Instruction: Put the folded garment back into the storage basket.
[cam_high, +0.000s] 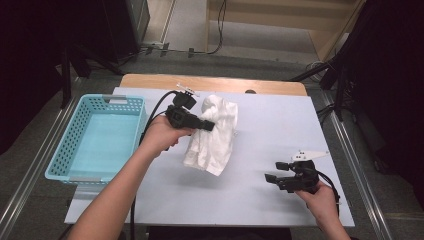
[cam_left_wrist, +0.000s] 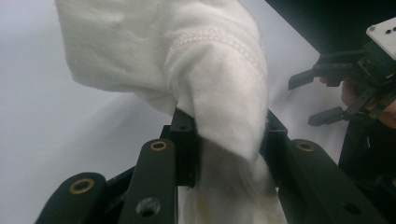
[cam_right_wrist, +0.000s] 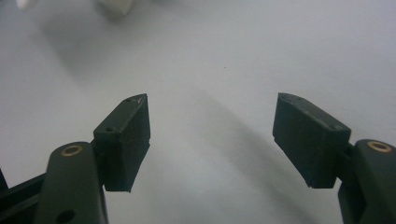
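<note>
A crumpled white cloth (cam_high: 212, 135) hangs over the pale table (cam_high: 270, 130), its lower end resting on the surface. My left gripper (cam_high: 209, 125) is shut on the cloth near its upper part and holds it lifted. In the left gripper view the white cloth (cam_left_wrist: 205, 74) is bunched between the two black jaws, with my left gripper (cam_left_wrist: 229, 135) pinching a fold. My right gripper (cam_high: 272, 172) sits low near the table's front right, open, pointing left. In the right gripper view my right gripper (cam_right_wrist: 212, 135) has nothing between its fingers (cam_right_wrist: 126, 140), just bare table.
A light blue plastic basket (cam_high: 75, 137) stands at the table's left edge. The table's wooden far edge (cam_high: 215, 82) runs behind the cloth. Dark stands and cables surround the table. In the left gripper view the other gripper (cam_left_wrist: 345, 88) shows at the right.
</note>
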